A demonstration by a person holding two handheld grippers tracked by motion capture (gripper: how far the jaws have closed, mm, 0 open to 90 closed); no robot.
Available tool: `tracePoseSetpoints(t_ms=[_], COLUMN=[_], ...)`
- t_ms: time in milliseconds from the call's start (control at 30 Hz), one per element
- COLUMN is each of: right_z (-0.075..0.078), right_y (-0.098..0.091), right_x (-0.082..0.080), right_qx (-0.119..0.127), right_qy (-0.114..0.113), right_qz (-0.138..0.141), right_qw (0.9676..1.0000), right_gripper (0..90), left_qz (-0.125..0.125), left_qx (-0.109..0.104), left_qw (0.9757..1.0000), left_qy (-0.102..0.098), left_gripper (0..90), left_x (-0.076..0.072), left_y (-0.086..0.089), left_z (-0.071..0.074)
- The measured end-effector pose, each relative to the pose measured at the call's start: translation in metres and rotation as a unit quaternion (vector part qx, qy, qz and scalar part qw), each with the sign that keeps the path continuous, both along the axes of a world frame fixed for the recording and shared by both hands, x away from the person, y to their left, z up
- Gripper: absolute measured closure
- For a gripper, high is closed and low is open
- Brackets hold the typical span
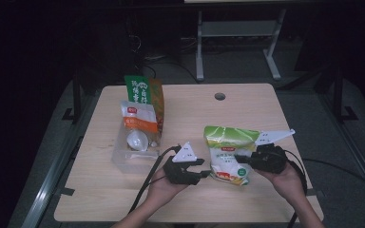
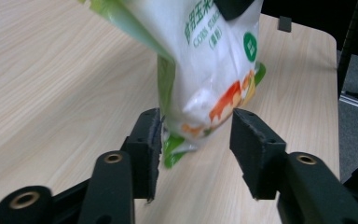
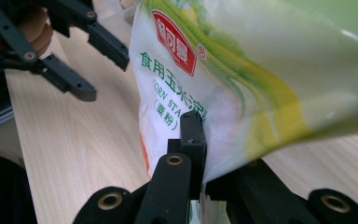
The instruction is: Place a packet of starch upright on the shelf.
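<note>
Table (image 1: 123, 190) of pale wood spreads under my hands, with a round hole (image 1: 220, 96) near its far edge. At its left stands a clear plastic bin (image 1: 126, 161) holding two bags on end: a tall green and orange bag (image 1: 145, 92) at the back and a smaller white and orange bag (image 1: 138, 121) in front of it. Nearer me, toward the right, is the bag of corn starch (image 1: 228, 152), white with a green top and red print low down; it is lifted and tilted, its lower end hanging just above the wood. My right gripper (image 1: 240, 159) is clamped on the side of that bag, the jaws pinched tight on the plastic film, as the right gripper view shows. My left gripper (image 2: 196, 144) sits just beside the bag's lower end with its jaws apart; the bottom corner of the bag lies between them, brushing the left pad (image 2: 150, 140), while the other pad stands clear of it. In the high view my left gripper sits close to the bin's near corner.
</note>
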State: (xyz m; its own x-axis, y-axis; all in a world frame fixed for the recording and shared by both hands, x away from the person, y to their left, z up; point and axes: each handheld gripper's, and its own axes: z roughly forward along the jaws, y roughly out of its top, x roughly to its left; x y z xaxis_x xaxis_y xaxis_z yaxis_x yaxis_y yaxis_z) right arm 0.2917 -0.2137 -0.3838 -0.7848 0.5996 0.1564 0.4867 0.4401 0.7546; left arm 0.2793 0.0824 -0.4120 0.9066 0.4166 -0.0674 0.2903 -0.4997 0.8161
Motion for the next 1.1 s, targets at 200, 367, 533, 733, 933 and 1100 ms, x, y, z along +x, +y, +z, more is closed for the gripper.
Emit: tracePoseSetpoints(t_ms=[200, 367, 533, 733, 933, 1100], right_z=[0.008, 0.015, 0.026, 0.037, 0.045, 0.049], right_y=[0.006, 0.014, 0.024, 0.036, 0.048, 0.057], right_x=[0.004, 0.01, 0.015, 0.02, 0.026, 0.031], right_qx=[-0.001, 0.009, 0.003, 0.005, 0.013, 0.015], right_qy=[0.002, 0.009, 0.006, -0.002, -0.003, 0.0], right_qz=[-0.004, -0.002, -0.002, 0.006, 0.017, 0.021], right_qw=[1.0, 0.9999, 1.0, 1.0, 0.9998, 0.9997], right_gripper=[88.7, 89.0, 89.0, 89.1, 89.1, 89.1], left_qz=[0.005, 0.004, 0.005, 0.006, 0.004, 0.007], left_qx=[-0.009, -0.012, -0.01, -0.004, -0.002, -0.003], left_qw=[0.9999, 0.9999, 0.9999, 1.0, 1.0, 0.9999], left_qy=[0.01, 0.005, 0.004, 0.003, 0.005, 0.009], left_gripper=[46.1, 44.0, 42.0, 40.3, 39.3, 39.1], left_x=[-0.007, -0.016, -0.025, -0.031, -0.037, -0.039], left_y=[0.015, 0.029, 0.04, 0.047, 0.053, 0.057], left_z=[-0.007, -0.01, -0.012, -0.011, -0.014, -0.018])
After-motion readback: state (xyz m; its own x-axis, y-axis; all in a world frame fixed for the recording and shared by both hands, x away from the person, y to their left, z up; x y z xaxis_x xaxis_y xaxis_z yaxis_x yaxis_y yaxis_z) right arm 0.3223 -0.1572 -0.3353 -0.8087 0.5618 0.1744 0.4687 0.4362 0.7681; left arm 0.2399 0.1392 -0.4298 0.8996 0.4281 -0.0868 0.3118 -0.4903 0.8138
